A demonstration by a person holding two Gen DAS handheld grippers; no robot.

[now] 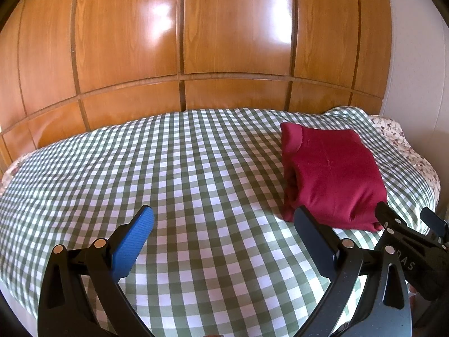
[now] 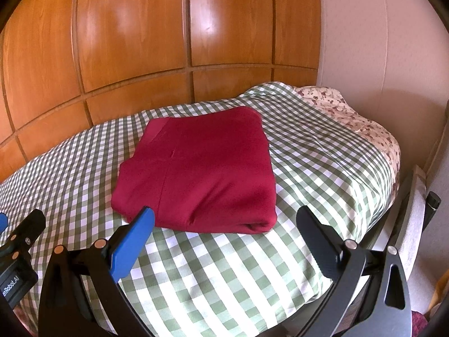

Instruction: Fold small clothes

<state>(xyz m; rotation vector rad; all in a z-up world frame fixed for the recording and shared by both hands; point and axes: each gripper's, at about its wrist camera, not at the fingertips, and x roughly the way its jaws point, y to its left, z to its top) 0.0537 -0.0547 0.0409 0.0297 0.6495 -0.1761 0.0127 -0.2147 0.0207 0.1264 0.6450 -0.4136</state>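
Observation:
A dark red garment (image 1: 334,177) lies folded into a thick rectangle on the green-and-white checked bed cover (image 1: 182,174). In the right wrist view the same red garment (image 2: 202,174) sits just beyond the fingers, near the bed's right end. My left gripper (image 1: 224,216) is open over bare cover, to the left of the garment, with nothing between its fingers. My right gripper (image 2: 224,216) is open too, empty, hovering just short of the garment's near edge. The right gripper's fingers (image 1: 393,219) show at the right edge of the left wrist view.
Glossy wooden wardrobe panels (image 1: 224,42) rise behind the bed. A floral sheet (image 2: 350,118) shows at the bed's right end by a pale wall (image 2: 378,42). The checked cover (image 2: 224,266) drops off at the near right corner, where a dark chair frame (image 2: 421,210) stands.

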